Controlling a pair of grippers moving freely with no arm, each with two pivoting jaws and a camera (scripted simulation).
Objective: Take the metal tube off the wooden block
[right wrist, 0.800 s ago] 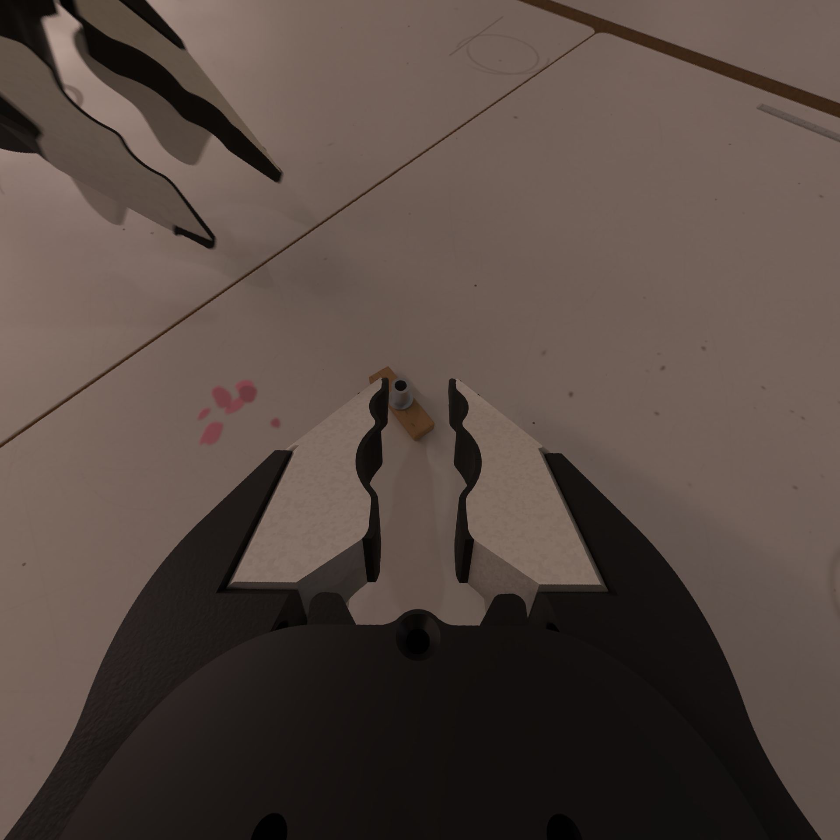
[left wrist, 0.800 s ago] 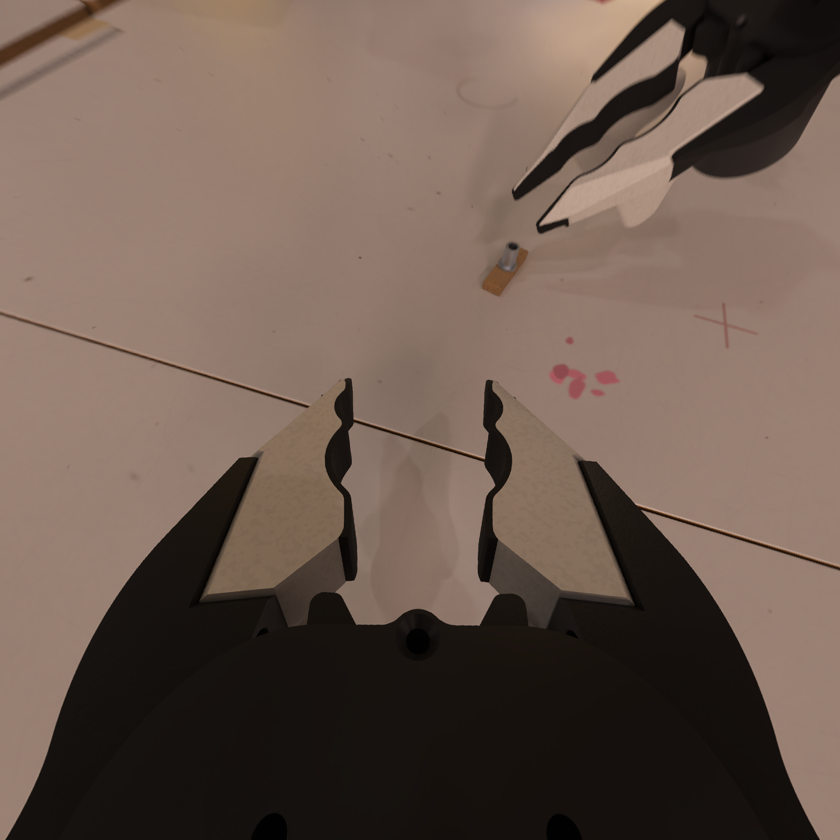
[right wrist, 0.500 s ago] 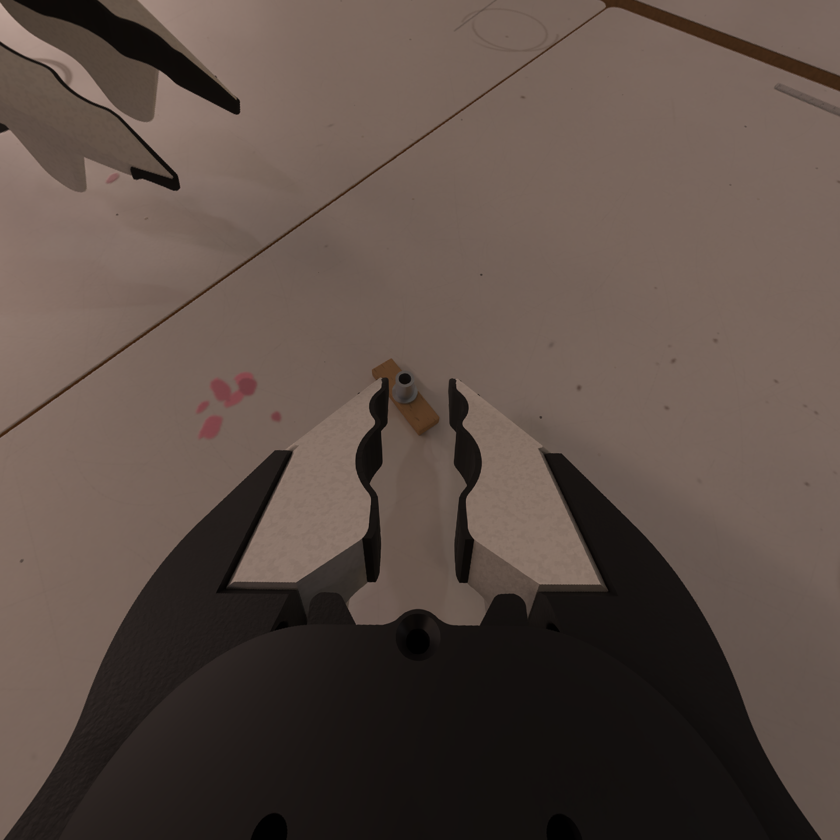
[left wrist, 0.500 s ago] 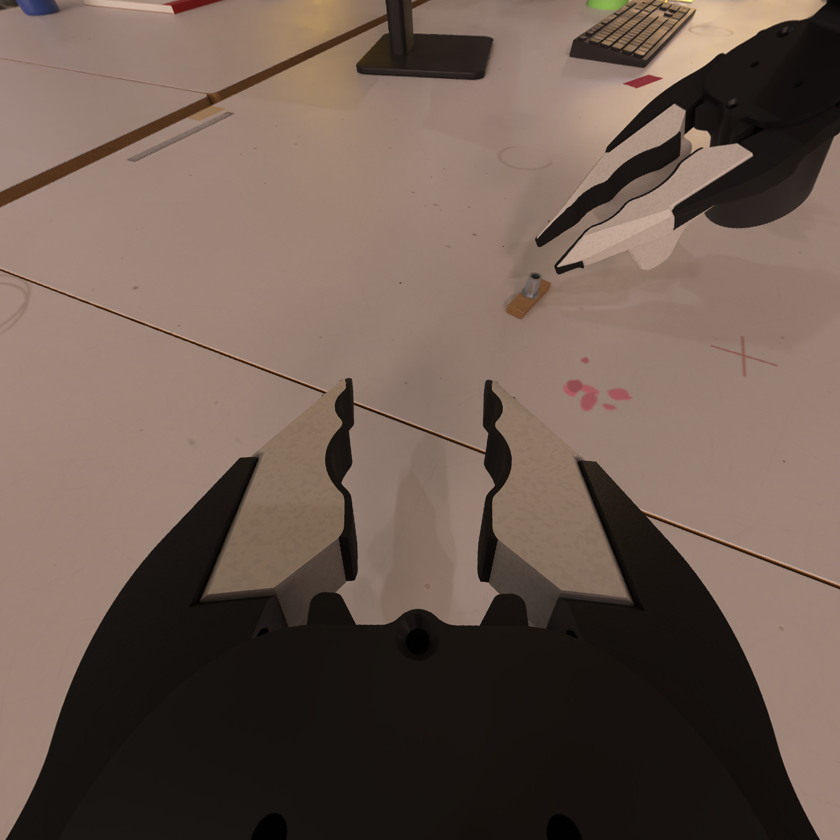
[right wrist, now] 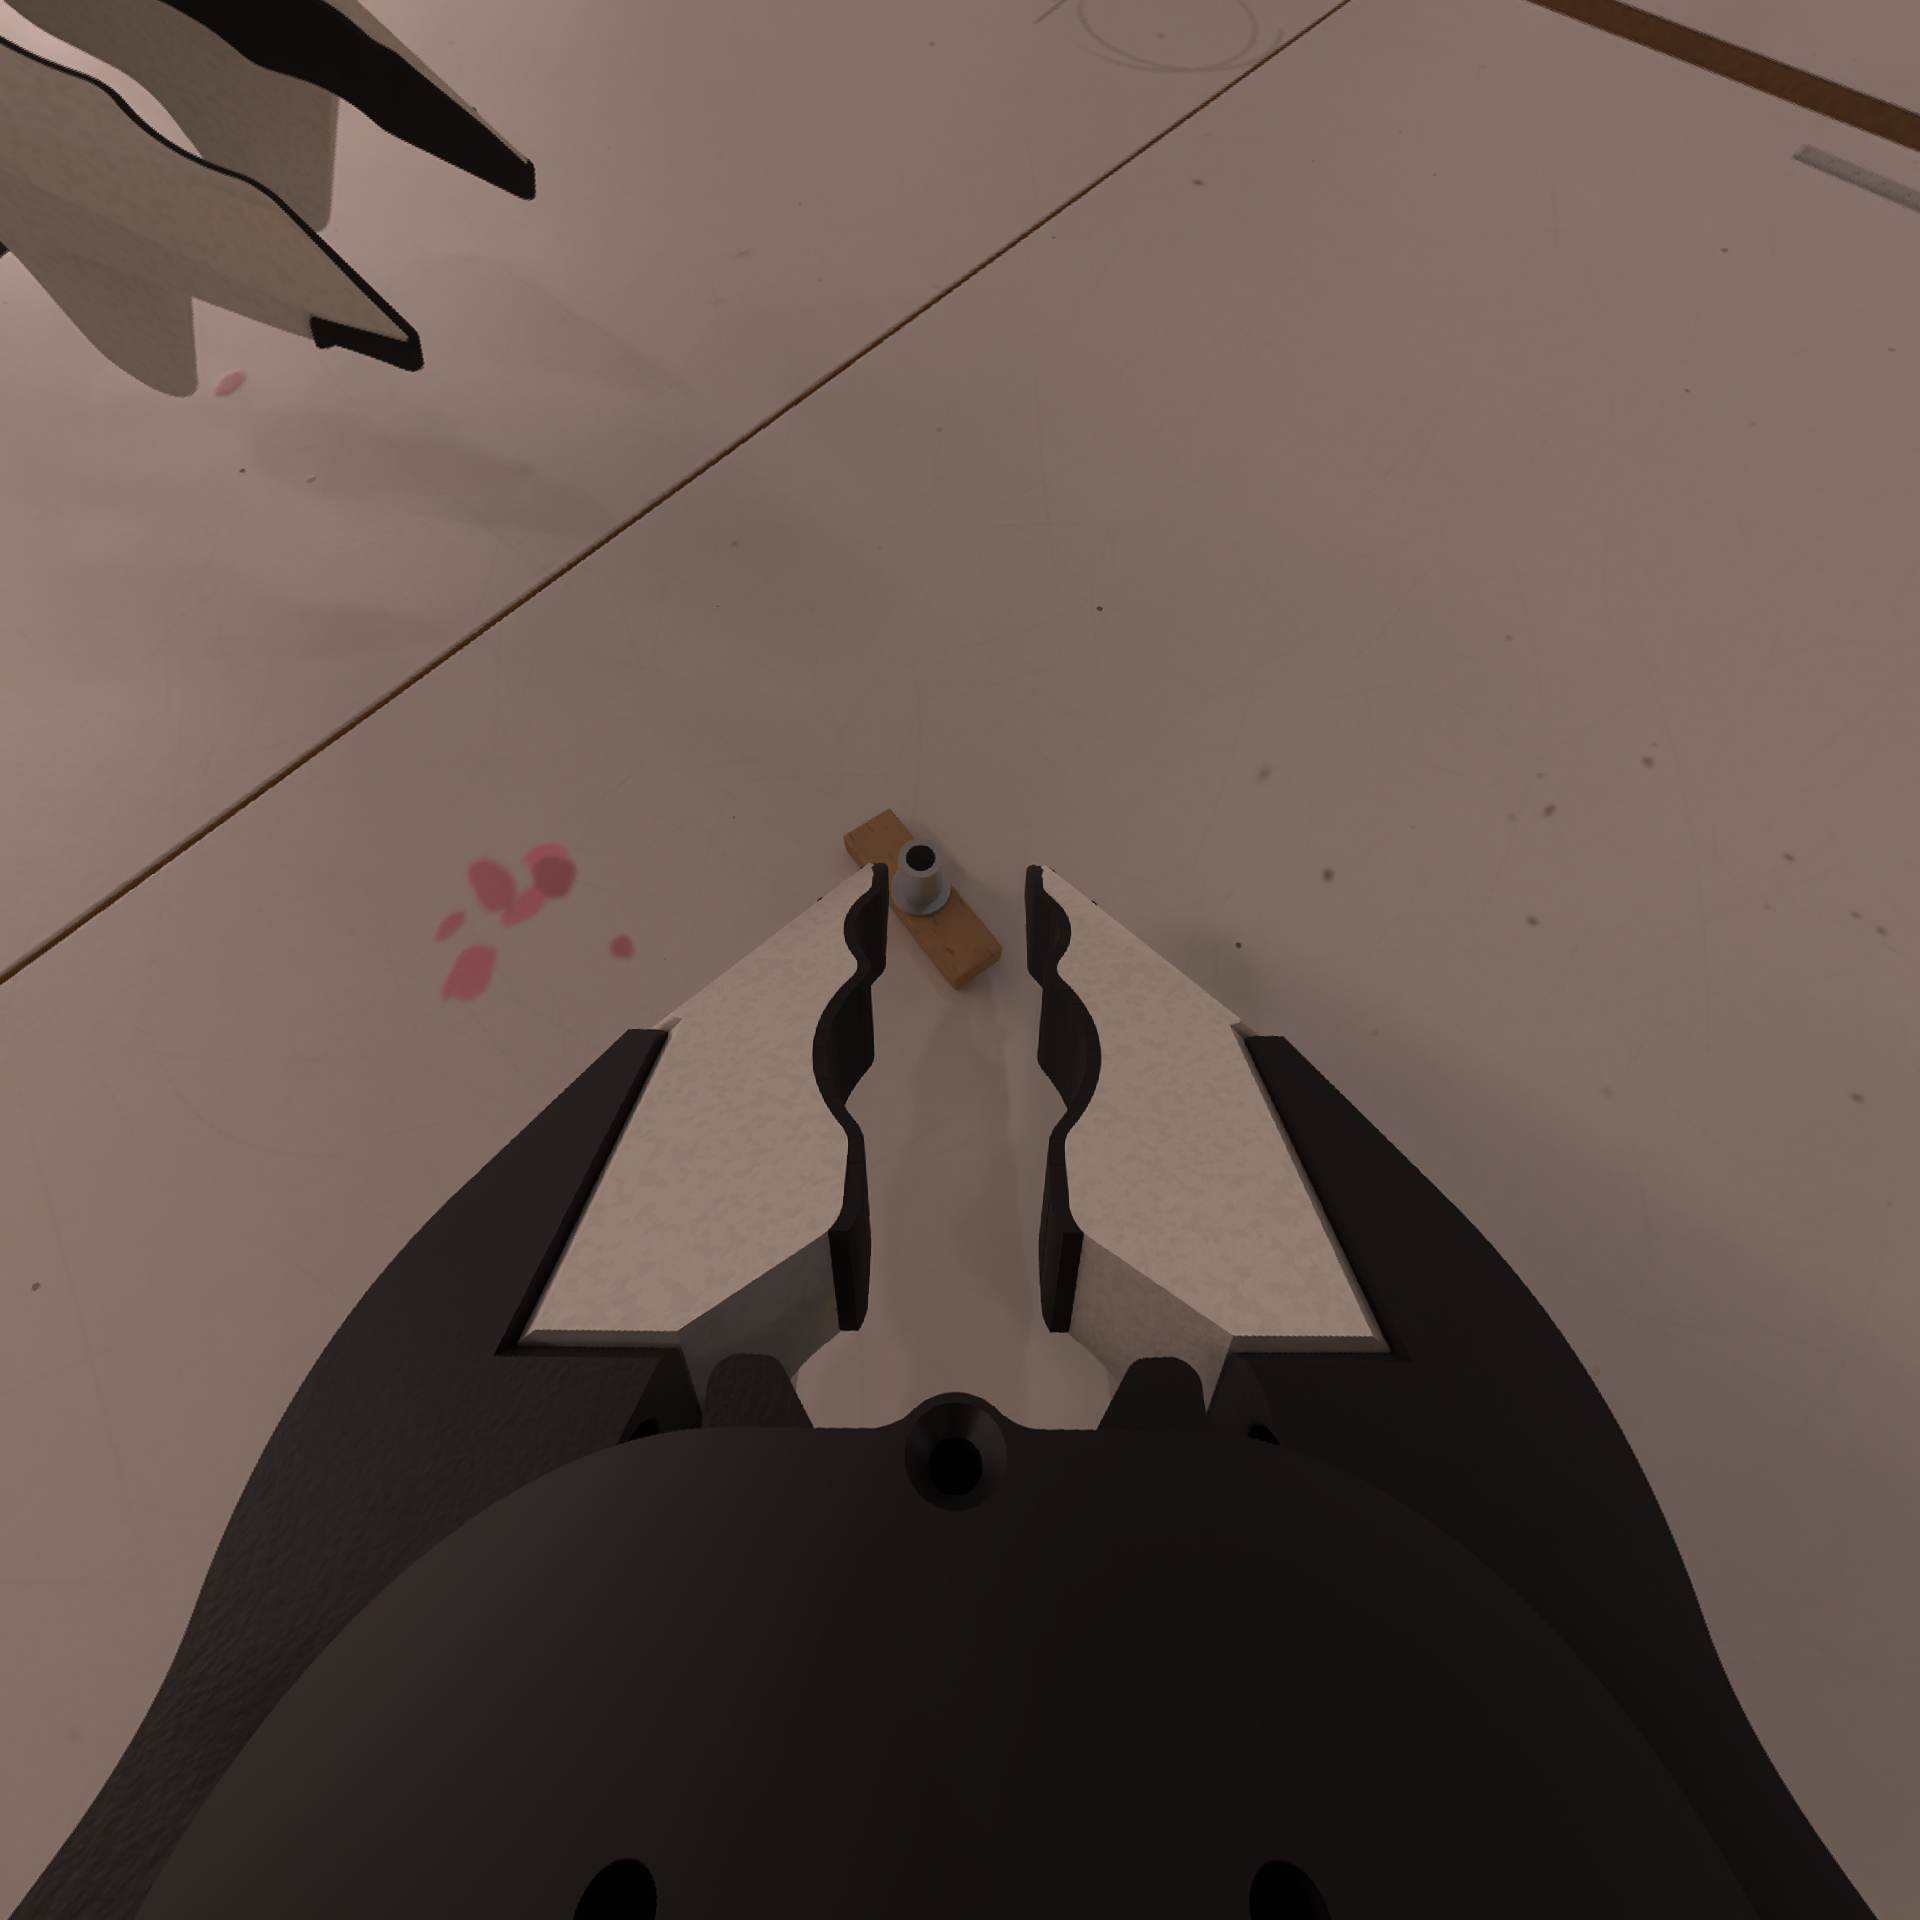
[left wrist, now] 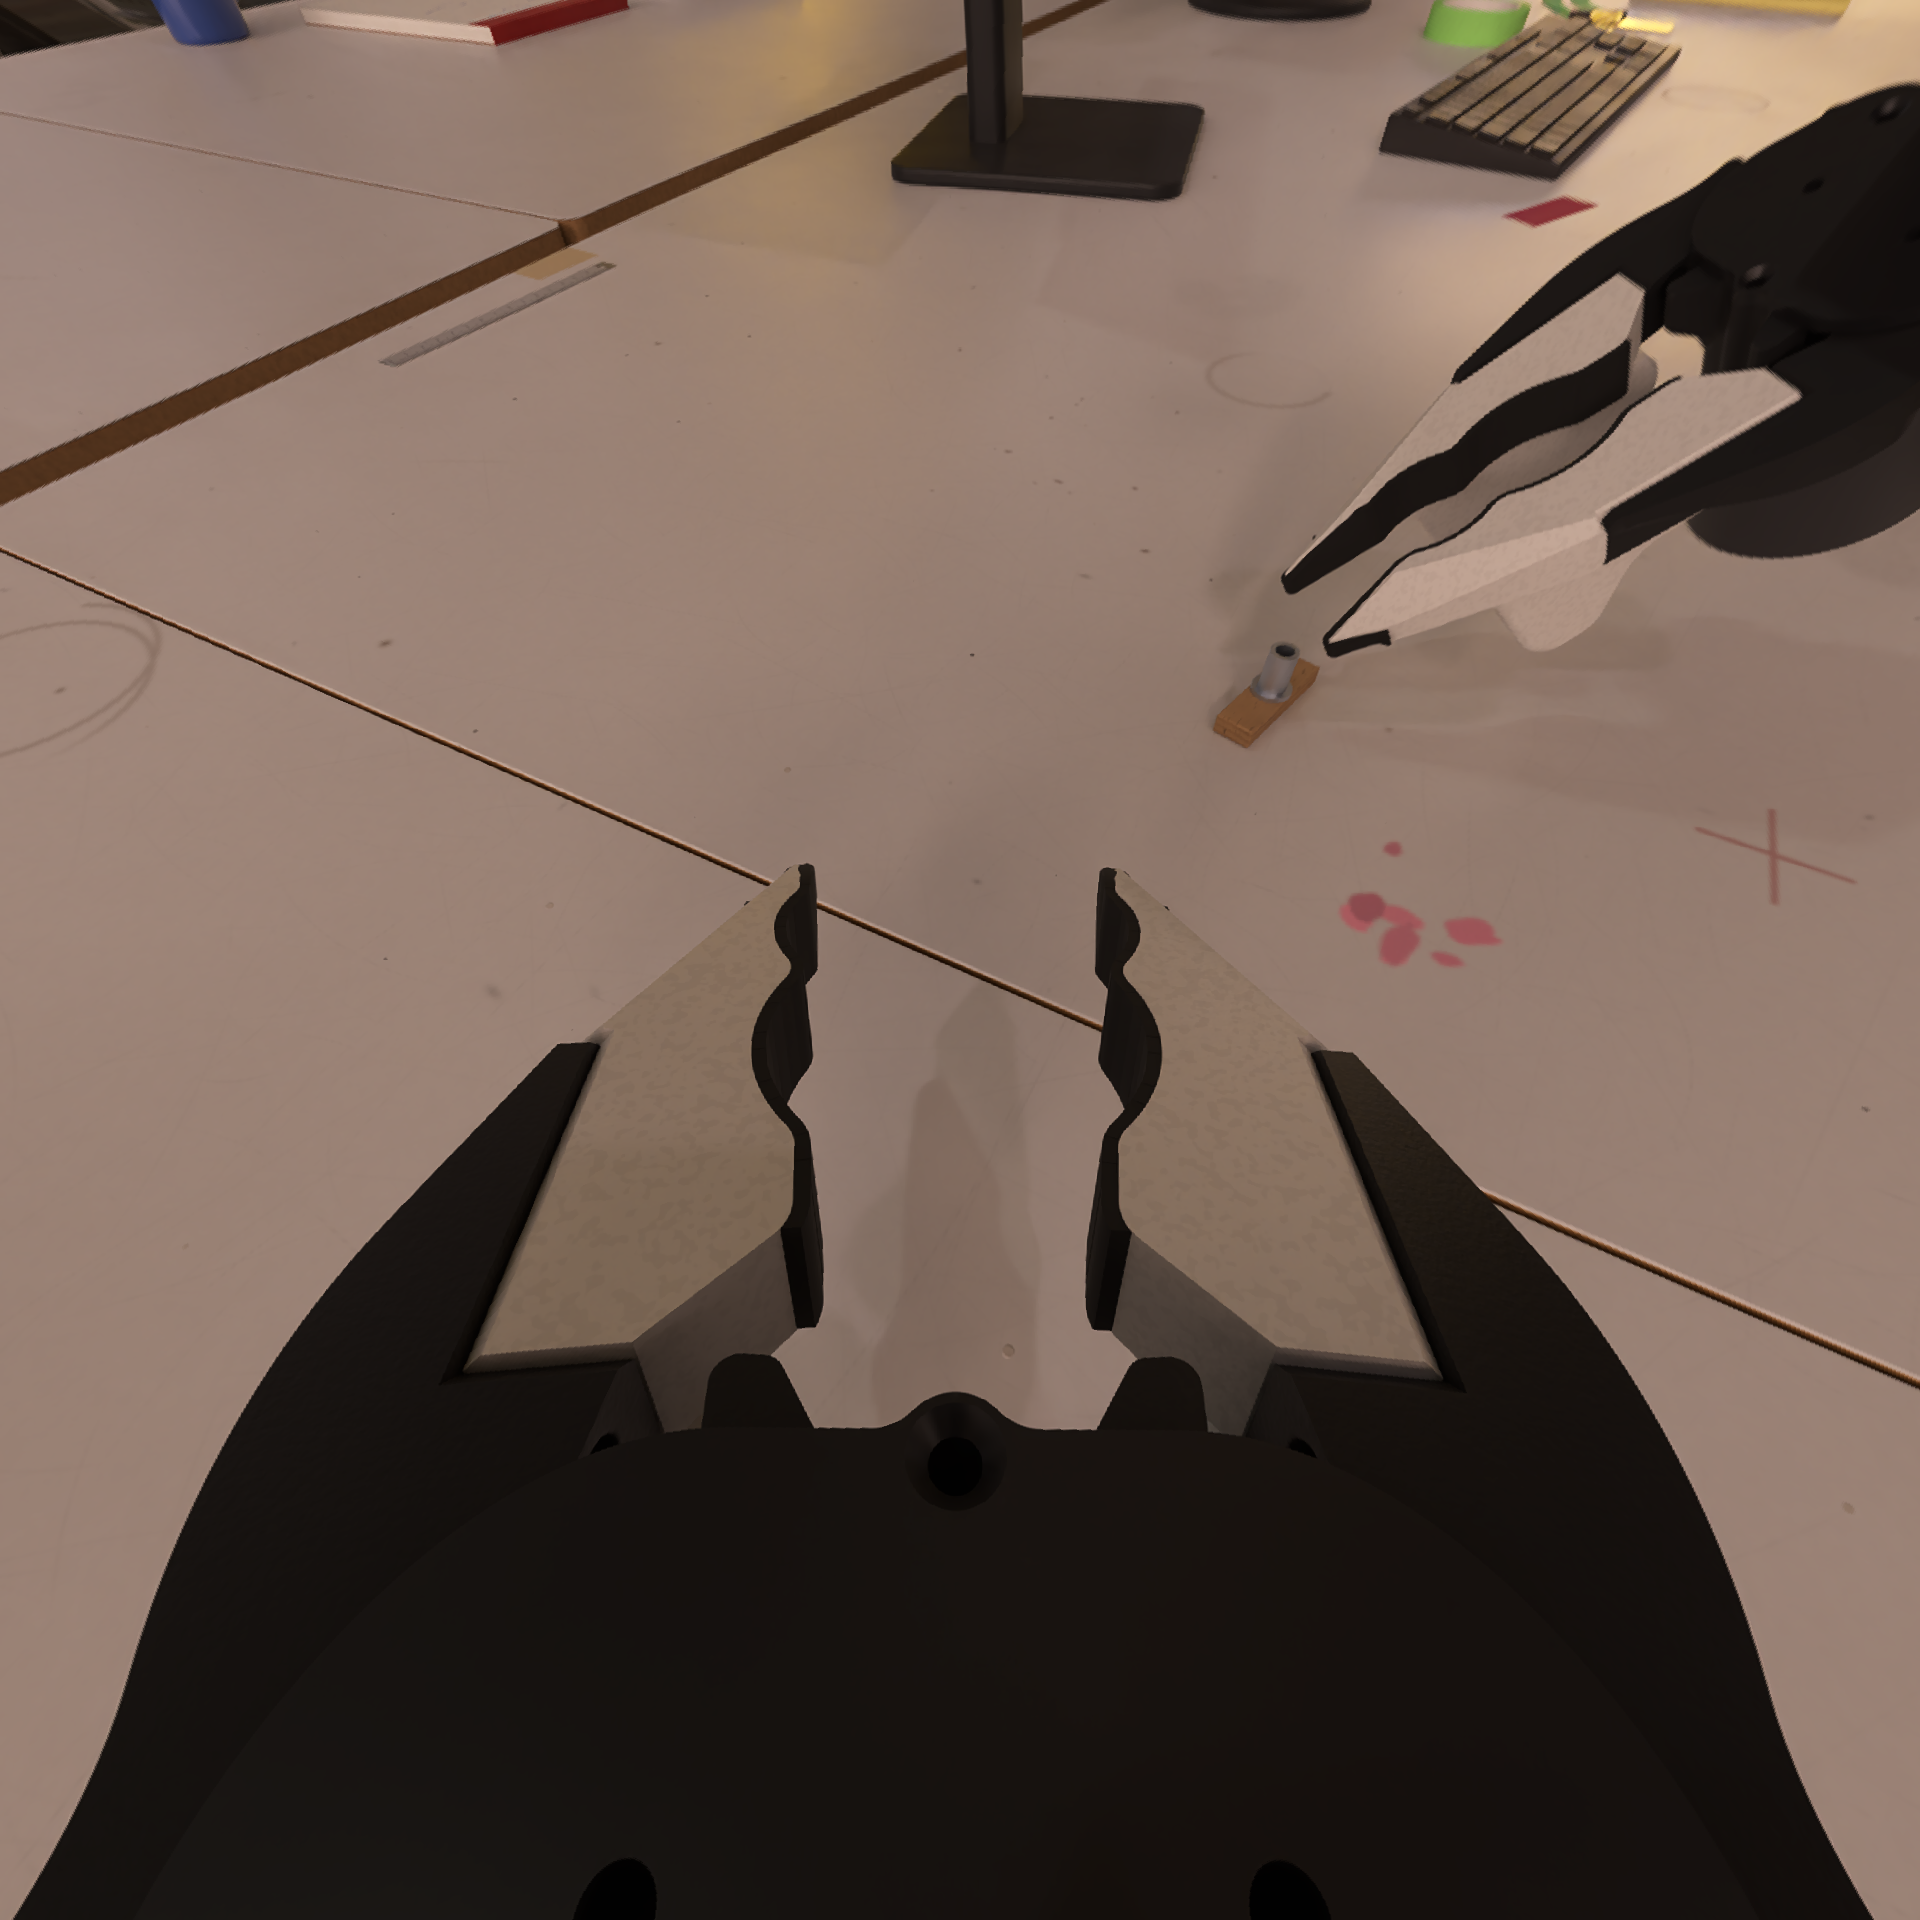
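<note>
A short metal tube (left wrist: pixel 1280 670) stands upright on a small flat wooden block (left wrist: pixel 1247 719) on the pale table. In the right wrist view the tube (right wrist: pixel 920 878) sits on the block (right wrist: pixel 961 943) just past my right gripper's (right wrist: pixel 956 883) fingertips, close to the left one. The right gripper is open with a narrow gap and holds nothing. In the left wrist view the right gripper (left wrist: pixel 1314 615) hovers just above and right of the tube. My left gripper (left wrist: pixel 956 883) is open and empty, well short of the block; it also shows in the right wrist view (right wrist: pixel 447 265) at the upper left.
A monitor stand (left wrist: pixel 1039 135), a keyboard (left wrist: pixel 1538 94), a metal ruler (left wrist: pixel 499 312) and a green tape roll (left wrist: pixel 1475 16) lie at the far side. Pink stains (left wrist: pixel 1413 935) and a red cross mark (left wrist: pixel 1771 857) are near the block. Table seams (left wrist: pixel 520 764) run across.
The left gripper has drawn back and tilted up, so the far table things now show. The right gripper has stayed almost still by the tube.
</note>
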